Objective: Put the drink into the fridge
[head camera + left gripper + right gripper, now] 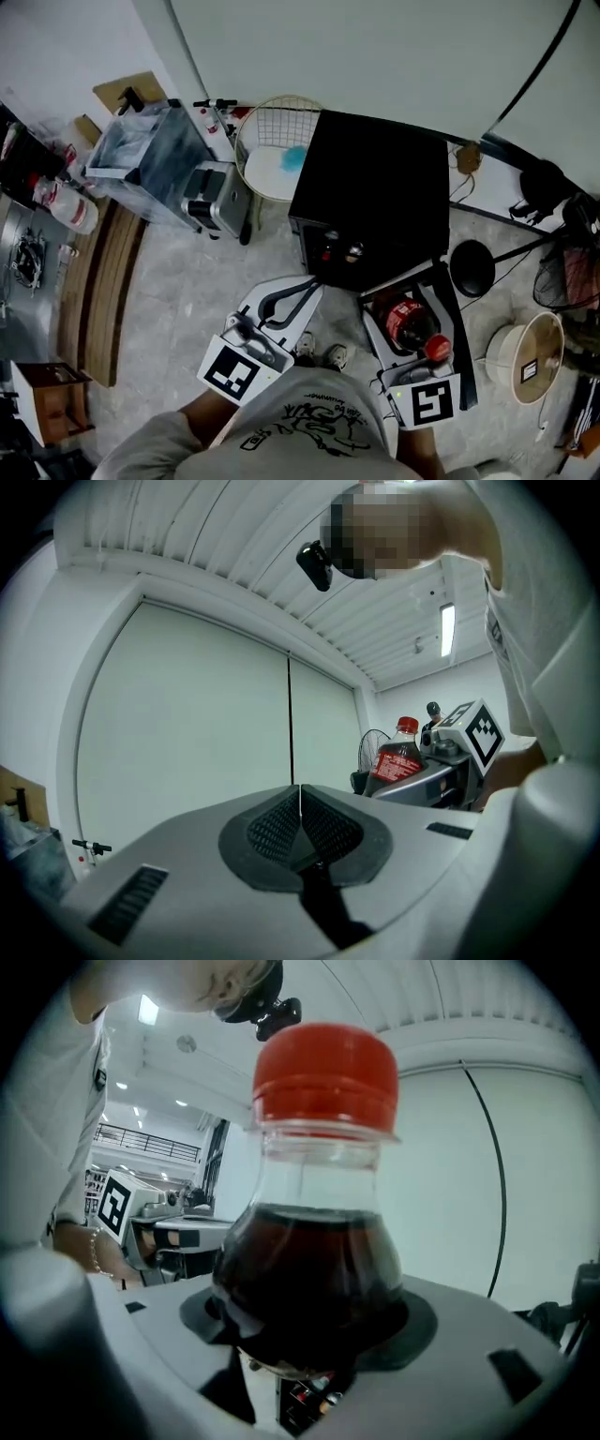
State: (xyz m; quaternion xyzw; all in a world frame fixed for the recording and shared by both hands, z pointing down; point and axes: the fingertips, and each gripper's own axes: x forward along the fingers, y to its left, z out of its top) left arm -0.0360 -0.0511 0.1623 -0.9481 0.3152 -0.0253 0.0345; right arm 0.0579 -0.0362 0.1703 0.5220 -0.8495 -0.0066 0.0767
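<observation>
The drink, a dark cola bottle [412, 328] with a red cap and red label, lies between the jaws of my right gripper [409, 292], which is shut on it. In the right gripper view the bottle [314, 1241] fills the middle, cap upward, with its body pressed between the pads of the gripper [309, 1335]. The black fridge [375, 197] stands on the floor just ahead of both grippers. My left gripper [305, 286] is held at the fridge's front left corner. It [300, 794] is shut, pads together and nothing in them. Its view also shows the bottle [398, 761].
A white wire basket [277, 141] stands left of the fridge. Further left are a silver appliance [216, 197] and a clear storage box [150, 150]. A black round stand base [472, 267] and a pale fan [525, 356] sit to the right. My shoes [319, 354] are below.
</observation>
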